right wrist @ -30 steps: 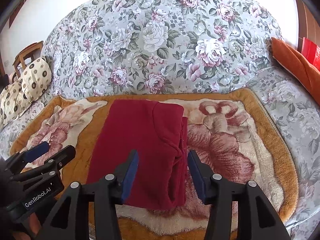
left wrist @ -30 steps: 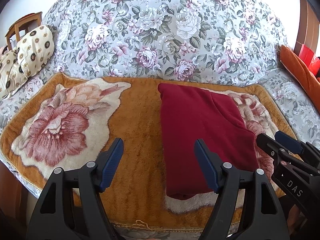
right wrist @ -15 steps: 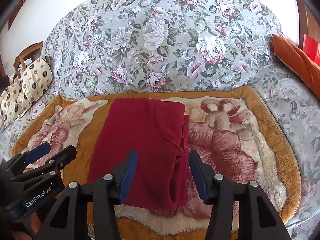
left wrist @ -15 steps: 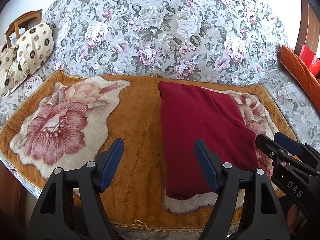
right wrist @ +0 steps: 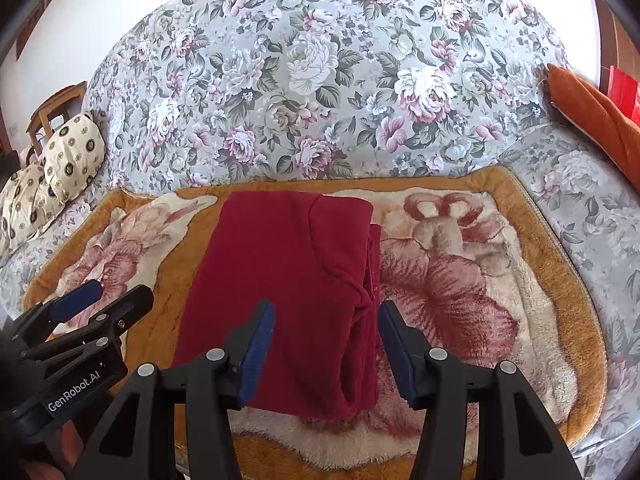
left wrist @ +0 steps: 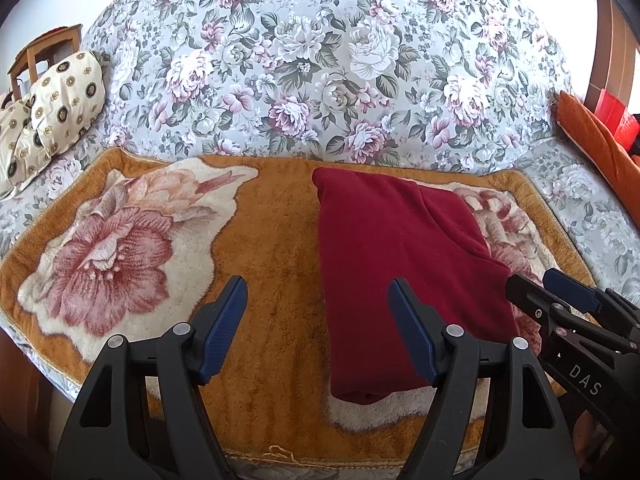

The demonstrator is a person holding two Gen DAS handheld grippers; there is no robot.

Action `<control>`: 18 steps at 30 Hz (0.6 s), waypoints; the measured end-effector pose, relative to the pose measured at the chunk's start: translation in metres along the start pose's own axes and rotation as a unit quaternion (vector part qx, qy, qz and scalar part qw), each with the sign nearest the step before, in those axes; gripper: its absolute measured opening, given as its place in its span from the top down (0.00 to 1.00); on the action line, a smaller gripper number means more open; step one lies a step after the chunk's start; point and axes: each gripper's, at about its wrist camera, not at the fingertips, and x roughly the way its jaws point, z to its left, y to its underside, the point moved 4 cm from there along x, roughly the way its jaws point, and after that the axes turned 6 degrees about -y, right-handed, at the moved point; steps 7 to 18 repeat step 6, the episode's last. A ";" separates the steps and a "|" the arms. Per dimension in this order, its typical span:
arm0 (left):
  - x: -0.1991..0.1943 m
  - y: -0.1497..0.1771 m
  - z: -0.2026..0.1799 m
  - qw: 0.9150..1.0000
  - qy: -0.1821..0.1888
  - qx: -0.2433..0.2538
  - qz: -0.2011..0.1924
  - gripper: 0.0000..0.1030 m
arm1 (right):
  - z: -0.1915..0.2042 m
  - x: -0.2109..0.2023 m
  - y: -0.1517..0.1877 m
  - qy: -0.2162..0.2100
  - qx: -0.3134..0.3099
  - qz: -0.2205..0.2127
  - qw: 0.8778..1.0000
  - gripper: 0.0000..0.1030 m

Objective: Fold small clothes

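The left claw [left wrist: 318, 320] stands wide apart and holds nothing; its blue-padded fingers [left wrist: 224, 328] hang above the blanket [left wrist: 276, 240]. The right claw [right wrist: 326, 346] is also spread, somewhat narrower than the left, and is empty.

The dark red garment [right wrist: 288, 280] lies folded flat on the blanket, directly ahead of and partly beneath the right claw. Its near hem falls between and just below the right claw's pads. A folded-over layer forms a diagonal edge across the garment's upper surface (the layers stack along the side toward the right finger of that claw).

Seen from the left wrist view, the garment [left wrist: 392, 264] lies ahead and to the right of the left claw; that claw's right finger overlaps the garment's left portion in the view, with contact not determinable. The right claw [left wrist: 560, 296] appears at the far right of that view, beside the garment's right edge.

Beyond both claws rises the floral sofa back [right wrist: 320, 80]. A patterned cushion [left wrist: 64, 100] sits far left of the left claw.
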 end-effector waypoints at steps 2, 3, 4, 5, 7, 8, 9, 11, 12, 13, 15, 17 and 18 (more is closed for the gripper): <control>-0.002 -0.002 0.000 1.000 0.000 0.003 -0.005 0.29 | 0.000 -0.001 0.000 0.000 0.002 -0.003 1.000 0.49; -0.003 -0.001 -0.001 1.000 0.000 0.003 -0.006 0.29 | -0.001 -0.002 -0.001 0.001 0.003 -0.005 1.000 0.49; -0.003 -0.003 0.001 1.000 0.001 0.003 -0.006 0.29 | -0.001 -0.003 -0.002 0.001 0.004 -0.006 1.000 0.49; -0.004 -0.003 0.001 1.000 0.001 0.002 -0.005 0.29 | -0.002 -0.004 -0.002 0.000 0.005 -0.008 1.000 0.49; -0.004 -0.003 0.001 1.000 0.000 0.001 -0.005 0.29 | -0.002 -0.005 -0.003 0.001 0.005 -0.009 1.000 0.49; -0.004 -0.003 0.001 1.000 0.000 0.001 -0.005 0.29 | -0.002 -0.005 -0.003 0.001 0.005 -0.009 1.000 0.49; -0.004 -0.003 0.001 1.000 0.000 0.001 -0.005 0.29 | -0.002 -0.005 -0.003 0.001 0.005 -0.009 1.000 0.49; -0.004 -0.003 0.001 1.000 0.000 0.001 -0.005 0.29 | -0.002 -0.005 -0.003 0.001 0.005 -0.009 1.000 0.49; -0.004 -0.003 0.001 1.000 0.000 0.001 -0.005 0.29 | -0.002 -0.005 -0.003 0.001 0.005 -0.009 1.000 0.49; -0.004 -0.003 0.001 1.000 0.000 0.001 -0.005 0.29 | -0.002 -0.005 -0.003 0.001 0.005 -0.009 1.000 0.49; -0.004 -0.003 0.001 1.000 0.000 0.001 -0.005 0.29 | -0.002 -0.005 -0.003 0.001 0.005 -0.009 1.000 0.49; -0.004 -0.003 0.001 1.000 0.000 0.001 -0.005 0.29 | -0.002 -0.005 -0.003 0.001 0.005 -0.009 1.000 0.49; -0.004 -0.003 0.001 1.000 0.000 0.001 -0.005 0.29 | -0.002 -0.005 -0.003 0.001 0.005 -0.009 1.000 0.49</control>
